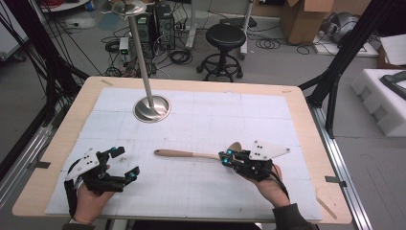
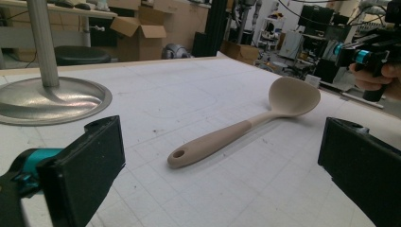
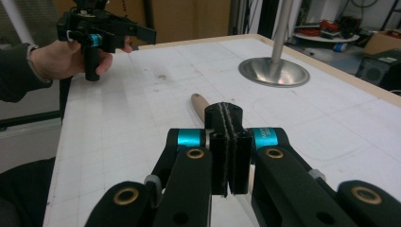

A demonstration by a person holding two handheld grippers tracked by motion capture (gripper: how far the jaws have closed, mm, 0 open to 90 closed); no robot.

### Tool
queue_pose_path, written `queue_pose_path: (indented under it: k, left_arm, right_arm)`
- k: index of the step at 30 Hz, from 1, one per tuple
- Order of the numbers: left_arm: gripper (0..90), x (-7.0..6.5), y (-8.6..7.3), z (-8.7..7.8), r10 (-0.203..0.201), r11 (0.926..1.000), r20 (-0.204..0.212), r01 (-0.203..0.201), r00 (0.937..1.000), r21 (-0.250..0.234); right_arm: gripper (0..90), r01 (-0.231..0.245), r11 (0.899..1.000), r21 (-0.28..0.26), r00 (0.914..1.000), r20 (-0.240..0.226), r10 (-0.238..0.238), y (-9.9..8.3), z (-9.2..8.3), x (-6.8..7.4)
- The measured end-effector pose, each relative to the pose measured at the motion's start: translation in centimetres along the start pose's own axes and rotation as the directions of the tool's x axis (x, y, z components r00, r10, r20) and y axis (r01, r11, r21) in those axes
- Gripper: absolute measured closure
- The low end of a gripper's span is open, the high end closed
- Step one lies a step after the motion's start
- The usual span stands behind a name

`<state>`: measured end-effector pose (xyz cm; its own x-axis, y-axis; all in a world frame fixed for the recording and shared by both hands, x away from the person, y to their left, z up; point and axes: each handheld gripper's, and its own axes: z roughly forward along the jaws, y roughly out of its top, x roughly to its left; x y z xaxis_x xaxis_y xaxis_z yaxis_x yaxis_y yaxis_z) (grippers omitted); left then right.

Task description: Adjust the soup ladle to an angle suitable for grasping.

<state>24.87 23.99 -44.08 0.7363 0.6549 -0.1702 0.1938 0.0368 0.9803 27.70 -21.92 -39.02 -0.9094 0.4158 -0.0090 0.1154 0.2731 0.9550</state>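
1. The right gripper [image 3: 230, 182] has its two black jaws pressed flat together with nothing between them; in its own view the spoon's handle tip pokes out just beyond the closed pads.

2. The wooden spoon [image 1: 196, 154] lies flat on the table, its long axis running left to right in the high view: bowl toward the person's right, beside the right gripper [image 1: 225, 159], handle end with its hanging hole toward the left.

3. The left gripper [image 1: 125, 164] holds its jaws wide apart and grips nothing. In the left gripper view the spoon [image 2: 246, 123] lies between and beyond the two open pads, handle end nearer, bowl farther off.

4. The right hand sits nearer the spoon's bowl, closed jaws seemingly at its edge; the left stays well apart from the handle. Judged from this, the left gripper is the one ready to close on the handle, which lies roughly across its line of reach.

5. The surface is a white gridded mat [image 1: 201, 191] over a pale wooden table [image 1: 48, 158]. A metal stand [image 1: 152, 108], round base and slim pole, rises at the far left of the mat, well apart from the spoon.

6. Beyond the table: a black stool [image 1: 224, 48], cardboard boxes [image 1: 306, 19], cables on a grey floor and black frame struts at both sides.
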Motion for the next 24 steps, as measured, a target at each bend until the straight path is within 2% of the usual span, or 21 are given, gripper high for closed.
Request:
queue_pose_path:
  k: [6, 10, 16, 18, 20, 24]
  left_arm:
    - [1.8, 0.0, 0.0, 0.0, -0.001, 1.0, 0.0, 0.001, 1.0, -0.002]
    - [1.8, 0.0, 0.0, 0.0, -0.002, 1.0, 0.002, 0.002, 1.0, -0.005]
    - [1.8, 0.0, 0.0, 0.0, 0.0, 1.0, 0.004, 0.0, 1.0, -0.005]
    - [1.8, 0.0, 0.0, 0.0, -0.002, 1.0, 0.003, 0.002, 1.0, -0.004]
    - [1.8, 0.0, 0.0, 0.0, 0.0, 1.0, 0.005, 0.0, 1.0, -0.001]
    - [1.8, -0.1, 0.0, -0.1, -0.001, 1.0, 0.005, 0.001, 1.0, -0.006]
  right_arm:
    - [89.7, 0.014, 1.0, 0.013, 0.9995, -0.028, -0.014, 1.2, 1.4, 0.2]
    - [89.8, 0.019, 1.0, 0.021, 0.9989, -0.044, -0.018, 2.3, 3.0, 0.3]
    - [89.9, 0.012, 0.999, 0.034, 0.998, -0.063, -0.01, 2.2, 4.6, 0.1]
    - [89.9, -0.003, 0.999, 0.032, 0.9973, -0.073, 0.005, 2.1, 5.0, 0.1]
    - [89.9, -0.024, 1.0, 0.013, 0.9953, -0.094, 0.025, 2.0, 5.8, 0.1]
    - [89.9, -0.024, 1.0, 0.007, 0.9952, -0.094, 0.025, 2.0, 6.7, 0.3]
